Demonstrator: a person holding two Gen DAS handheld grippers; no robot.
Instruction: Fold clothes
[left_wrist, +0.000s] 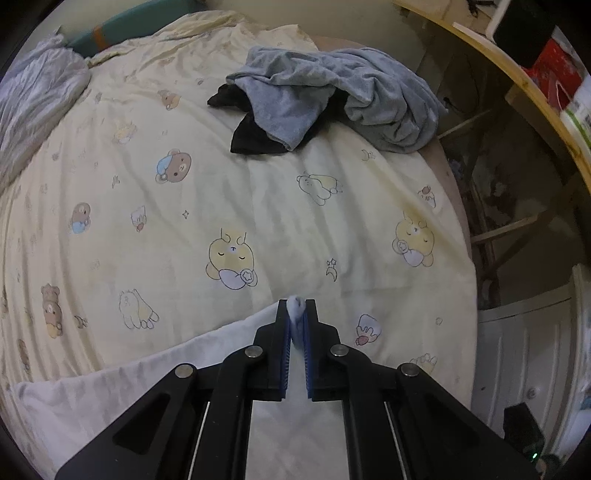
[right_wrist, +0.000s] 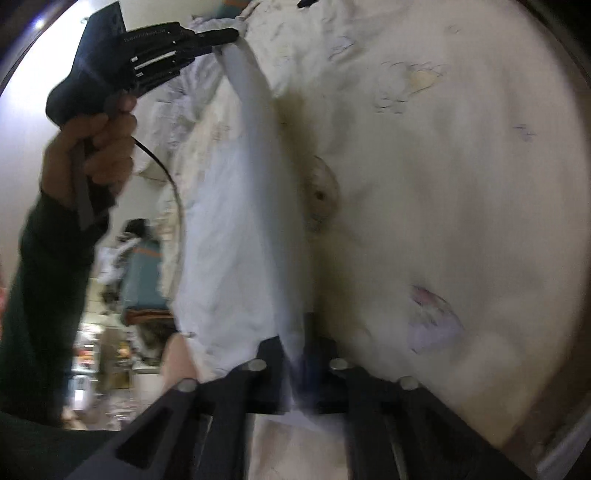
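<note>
Two grippers hold one white garment (right_wrist: 236, 229) between them, stretched above the bed (left_wrist: 155, 155). The left gripper (left_wrist: 296, 314) has its fingers closed on a bunched corner of the cloth, which pokes out at the tips; the rest hangs away toward 7 o'clock in the left wrist view. In the right wrist view the right gripper (right_wrist: 301, 354) pinches the near end of the same garment, fingers closed on it, though blur softens the detail. A hand (right_wrist: 92, 147) grips the left gripper's handle at 10 o'clock there, and the cloth runs taut from it down to 6 o'clock.

Judging from this, the garment is being carried or spread. To do it well, keep both pinches firm and the edge between them even, and lower the cloth flat onto the bare bedsheet, short of the grey garment (left_wrist: 343, 96) and black garment (left_wrist: 255, 136) heaped at 12 o'clock.

No brand or legible writing shows; the sheet carries only cartoon bears.
</note>
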